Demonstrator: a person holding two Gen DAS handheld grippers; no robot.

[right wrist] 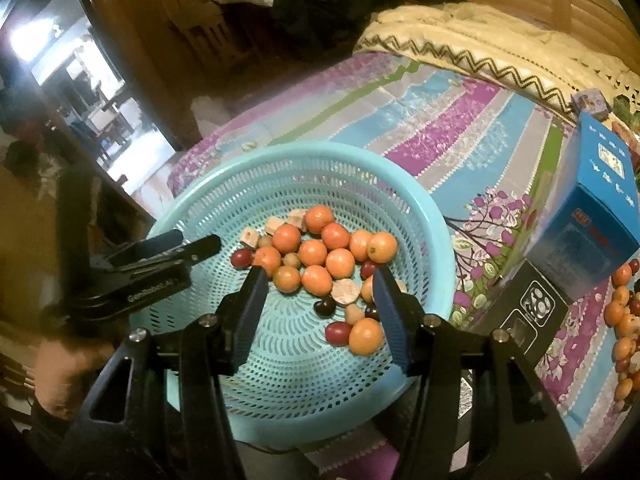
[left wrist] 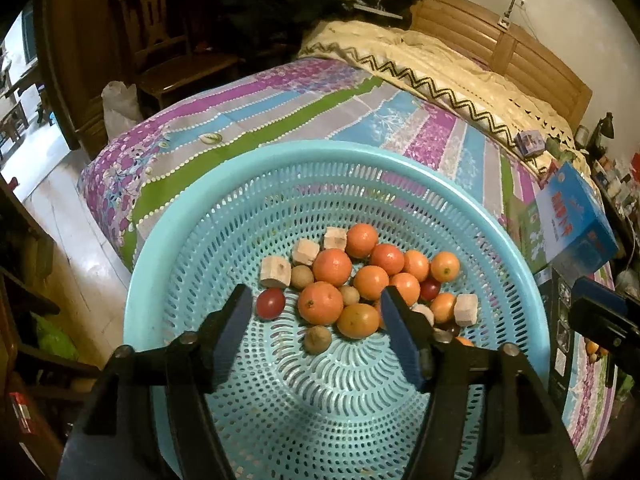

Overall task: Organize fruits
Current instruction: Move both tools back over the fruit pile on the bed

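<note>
A turquoise perforated basket [left wrist: 192, 216] [right wrist: 432, 208] sits on a striped bedsheet. Inside it lie several oranges [left wrist: 332, 266] [right wrist: 312, 252], red cherry tomatoes [left wrist: 270, 303] [right wrist: 338, 332], small tan round fruits [left wrist: 317, 339] and pale cubes [left wrist: 275, 273]. My left gripper [left wrist: 316, 300] hangs over the basket's near side, open, with nothing pressed between its blue pads. My right gripper [right wrist: 319, 276] hangs over the same basket, also open and empty. The left gripper [right wrist: 196, 242] shows at the basket's left rim in the right wrist view. A second heap of fruit [right wrist: 624, 320] lies on the sheet at the far right.
A blue carton [right wrist: 596, 208] [left wrist: 576, 220] and a black box [right wrist: 524, 312] stand right of the basket. A cream quilt [left wrist: 440, 68] covers the far end of the bed. The bed edge drops to the floor [left wrist: 60, 216] on the left, near a wooden chair [left wrist: 168, 52].
</note>
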